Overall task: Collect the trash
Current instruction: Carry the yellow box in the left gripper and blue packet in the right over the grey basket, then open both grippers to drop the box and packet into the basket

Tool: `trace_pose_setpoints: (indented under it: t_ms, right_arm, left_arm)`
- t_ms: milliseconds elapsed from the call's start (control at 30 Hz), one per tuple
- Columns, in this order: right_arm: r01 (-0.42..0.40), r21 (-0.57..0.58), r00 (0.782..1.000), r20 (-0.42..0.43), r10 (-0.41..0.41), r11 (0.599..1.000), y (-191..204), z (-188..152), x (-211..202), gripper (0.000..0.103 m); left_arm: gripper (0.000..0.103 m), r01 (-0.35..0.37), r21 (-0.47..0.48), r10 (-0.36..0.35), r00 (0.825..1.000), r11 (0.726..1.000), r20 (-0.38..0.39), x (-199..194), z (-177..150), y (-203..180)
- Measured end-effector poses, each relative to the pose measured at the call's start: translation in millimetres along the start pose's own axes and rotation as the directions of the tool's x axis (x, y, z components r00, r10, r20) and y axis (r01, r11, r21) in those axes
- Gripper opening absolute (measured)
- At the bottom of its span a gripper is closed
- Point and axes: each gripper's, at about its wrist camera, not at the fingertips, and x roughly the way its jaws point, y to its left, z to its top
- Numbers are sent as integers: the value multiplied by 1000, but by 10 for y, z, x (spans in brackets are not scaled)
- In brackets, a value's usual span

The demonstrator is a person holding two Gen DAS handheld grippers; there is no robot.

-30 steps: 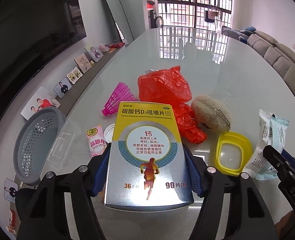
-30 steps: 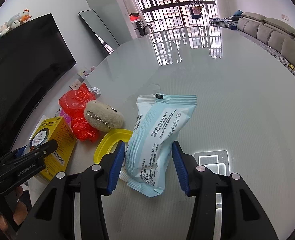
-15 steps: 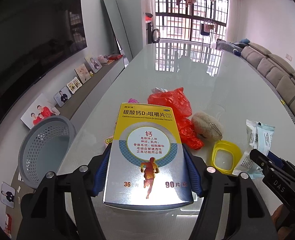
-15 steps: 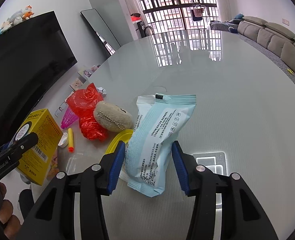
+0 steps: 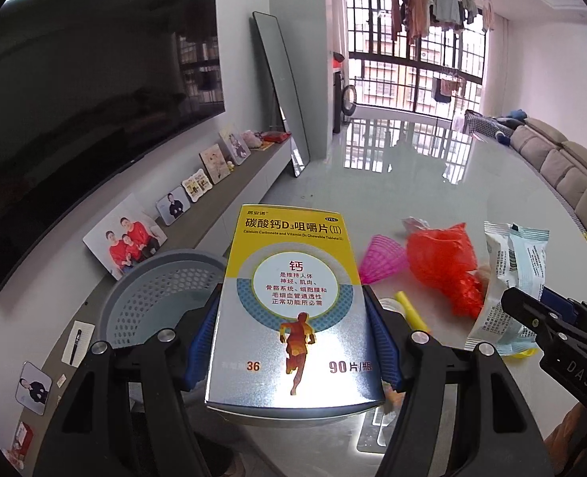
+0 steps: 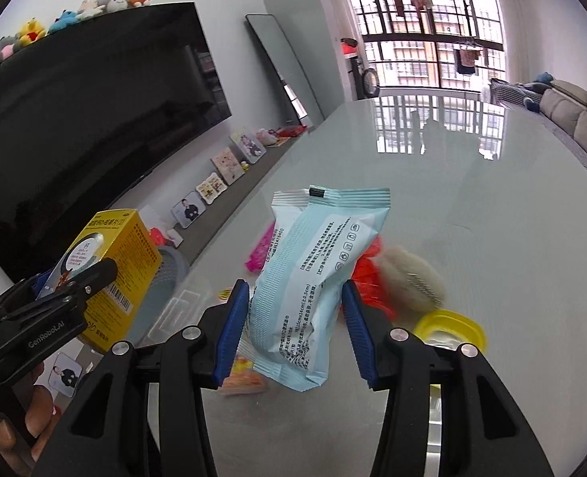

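My left gripper (image 5: 291,318) is shut on a yellow and silver medicine box (image 5: 293,302), held in the air beside the table's left edge. Just behind and left of the box stands a grey perforated basket (image 5: 150,294) on the floor side. My right gripper (image 6: 295,326) is shut on a pale blue wipes packet (image 6: 313,278), lifted above the table. The left gripper with the medicine box (image 6: 110,274) also shows at the left of the right wrist view, and the wipes packet (image 5: 512,274) at the right of the left wrist view.
On the glossy table (image 6: 472,206) lie a red plastic bag (image 5: 440,262), a pink shuttlecock (image 5: 380,258), a yellow tube (image 5: 410,312), a beige plush keychain (image 6: 408,278) and a yellow lid (image 6: 452,326). A low shelf with photo frames (image 5: 128,238) runs along the left wall.
Both grippers rose and swung left with their loads. The grey basket now sits much nearer the medicine box, and the table litter has shifted right in the left wrist view.
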Motion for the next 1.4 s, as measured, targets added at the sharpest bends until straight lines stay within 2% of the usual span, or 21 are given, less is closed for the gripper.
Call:
trace_pose_setpoints:
  t_ms: [167,367,567,733,967,1300,1400]
  right_arm:
    - [-78,-83,995,-63,73,994,612,116,445,47]
    - [-147,-166,981,-149,123,975,1265,198,975,47]
    - [-218,-223,956,-247,161,950,1786,222,1500,47]
    - [-262,-264,933,-315,173,928,2166,176,1860,47]
    - [-287,-267,909,-377,174,920,2345,59,2165,47]
    - [-282,-270,904,-395,161,921,2384,-63,2272,47]
    - [-279,-265,906,-392,161,923,2349,-48,2287,51]
  left_arm:
    - [64,-67,-68,65,997,995,-28,155,-112,605]
    - [64,-167,-130,155,983,977,-99,429,-302,1327]
    - [64,-193,-170,164,972,966,-169,765,-470,1809]
    - [64,-171,-189,132,971,967,-201,961,-542,2004]
    - [64,-156,-206,109,968,966,-225,1119,-628,2154]
    - [66,-139,-216,87,968,966,-236,1212,-656,2166]
    - [66,-136,-217,82,968,967,-237,1222,-656,2178]
